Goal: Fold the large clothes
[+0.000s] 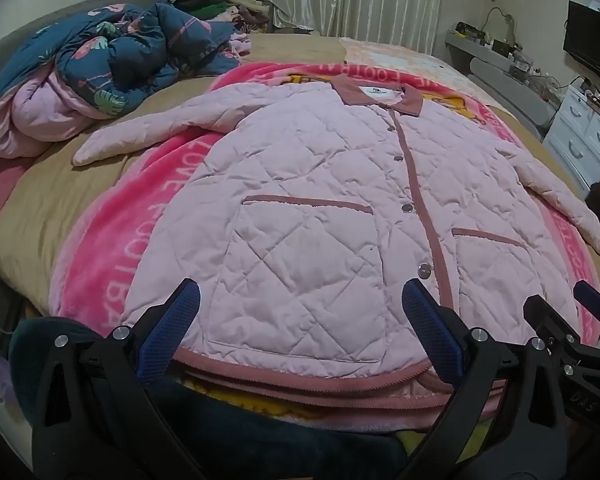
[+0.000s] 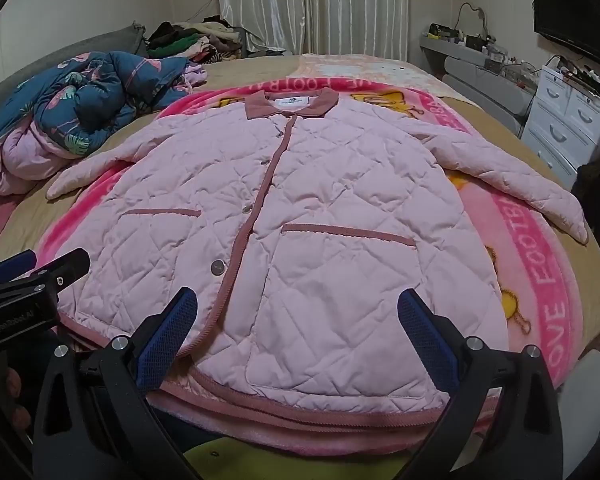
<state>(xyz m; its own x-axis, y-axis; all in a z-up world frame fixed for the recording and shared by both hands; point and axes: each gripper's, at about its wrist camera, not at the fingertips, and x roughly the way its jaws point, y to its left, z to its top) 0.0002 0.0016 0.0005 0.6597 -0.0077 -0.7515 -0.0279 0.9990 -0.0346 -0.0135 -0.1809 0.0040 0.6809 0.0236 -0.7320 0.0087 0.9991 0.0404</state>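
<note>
Left gripper [image 1: 300,320]: jaws spread wide, gripping nothing, above the jacket's hem.
Right gripper [image 2: 298,320]: jaws spread wide, empty, above the hem beside the left gripper.
Quilted jacket [image 1: 312,200]: one, pink, lying flat and snapped closed on the blanket at the bed's near edge; two sleeves out, two pockets.
Blanket [image 1: 112,240]: one, pink, lettered.
Duvet [image 1: 100,64]: one, bunched at the bed's far left corner.
Bed [image 1: 36,208]: one, tan cover.

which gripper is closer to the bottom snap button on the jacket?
Left. Left gripper is open just below the bottom snap button, near its right finger. Right gripper, also open, sits further right along the hem.
</note>
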